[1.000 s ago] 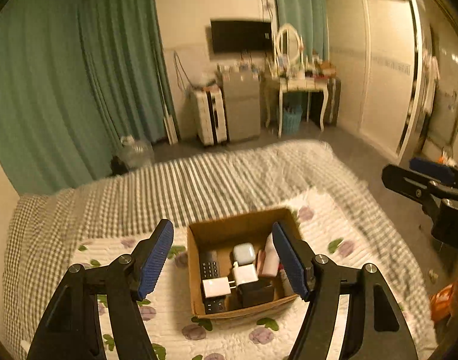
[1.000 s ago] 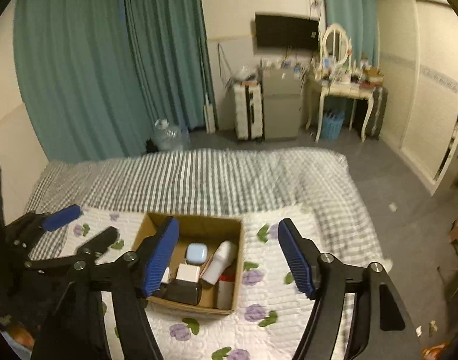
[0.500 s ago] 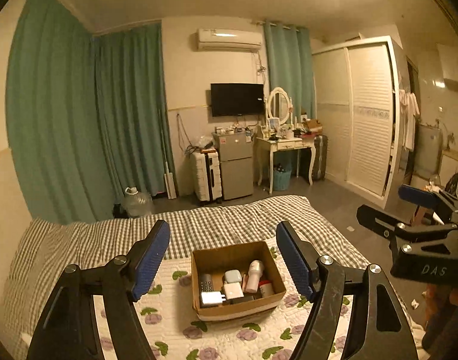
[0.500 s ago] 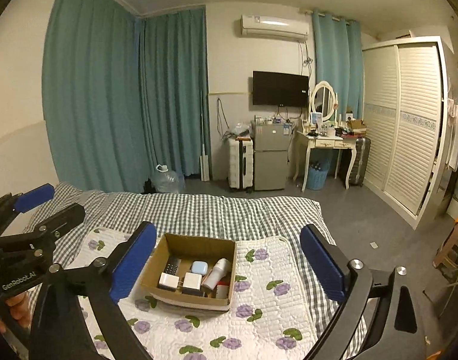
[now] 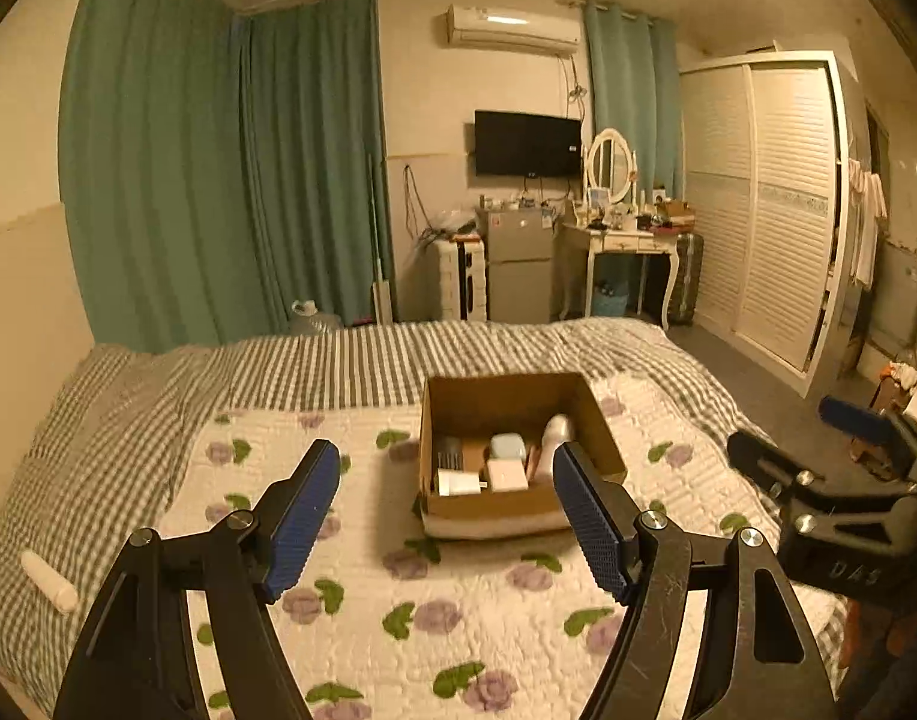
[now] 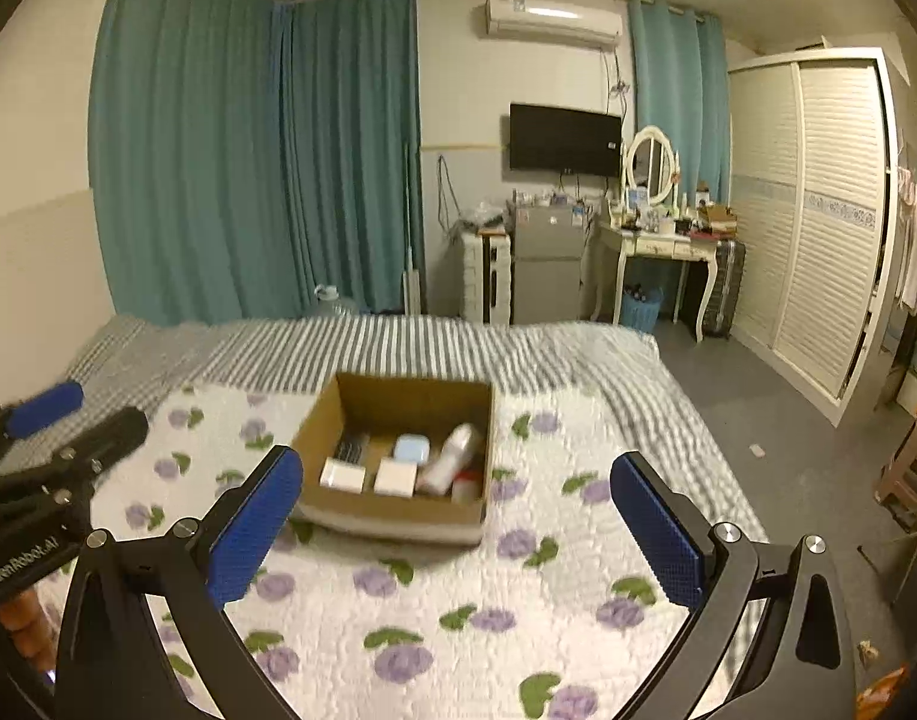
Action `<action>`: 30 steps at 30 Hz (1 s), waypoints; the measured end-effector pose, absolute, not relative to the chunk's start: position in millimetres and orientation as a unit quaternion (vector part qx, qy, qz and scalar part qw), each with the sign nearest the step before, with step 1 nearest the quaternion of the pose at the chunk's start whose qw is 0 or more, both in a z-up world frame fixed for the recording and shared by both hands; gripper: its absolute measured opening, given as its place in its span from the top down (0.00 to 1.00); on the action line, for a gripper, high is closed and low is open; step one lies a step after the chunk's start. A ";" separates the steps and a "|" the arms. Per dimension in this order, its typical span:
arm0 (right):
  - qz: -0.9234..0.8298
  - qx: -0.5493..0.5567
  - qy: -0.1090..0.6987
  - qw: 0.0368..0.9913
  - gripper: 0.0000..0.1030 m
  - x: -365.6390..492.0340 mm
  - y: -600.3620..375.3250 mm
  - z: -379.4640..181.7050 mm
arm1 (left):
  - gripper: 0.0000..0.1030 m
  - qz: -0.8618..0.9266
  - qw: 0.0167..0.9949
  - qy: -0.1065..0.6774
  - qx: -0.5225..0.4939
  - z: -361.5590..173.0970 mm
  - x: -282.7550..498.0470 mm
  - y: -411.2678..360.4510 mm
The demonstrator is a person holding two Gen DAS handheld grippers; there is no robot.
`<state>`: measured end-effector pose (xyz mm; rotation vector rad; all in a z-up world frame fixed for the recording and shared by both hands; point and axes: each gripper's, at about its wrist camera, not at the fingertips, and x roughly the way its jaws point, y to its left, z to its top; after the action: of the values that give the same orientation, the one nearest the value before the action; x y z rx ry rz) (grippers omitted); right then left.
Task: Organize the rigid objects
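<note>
left wrist view: both grippers, left gripper [image 5: 446, 516] and right gripper [image 6: 458, 531], wide open, empty; crowded cardboard box [image 5: 518, 504] near quilt's middle could cause a bad grasp.

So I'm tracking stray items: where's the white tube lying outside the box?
Left wrist view, far left: the white tube lies on the checked blanket, left of the left gripper.

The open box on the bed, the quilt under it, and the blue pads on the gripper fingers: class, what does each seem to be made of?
Box: corrugated cardboard, it seems; matte brown, thin folded walls.
Quilt: stitched fabric, soft and matte; puckered quilting, printed purple flowers.
Pads on the fingers: probably rubber or textured plastic; fine dotted grid, dull blue.
</note>
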<state>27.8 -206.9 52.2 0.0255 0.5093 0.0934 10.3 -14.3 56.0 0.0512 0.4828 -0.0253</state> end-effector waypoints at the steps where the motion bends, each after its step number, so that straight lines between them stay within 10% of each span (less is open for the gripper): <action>1: 0.048 0.012 0.257 0.965 0.00 27.4 -204.6 47.7 | 0.26 -0.013 0.970 0.242 0.021 53.0 8.7 -12.6; 30: 0.045 0.005 0.276 0.960 0.00 25.1 -191.3 34.2 | 0.26 -0.015 0.962 0.270 0.019 37.9 8.7 -6.3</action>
<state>25.1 -191.3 34.2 0.0098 0.5605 0.0910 8.7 -6.3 37.9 0.0382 0.5474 -0.0294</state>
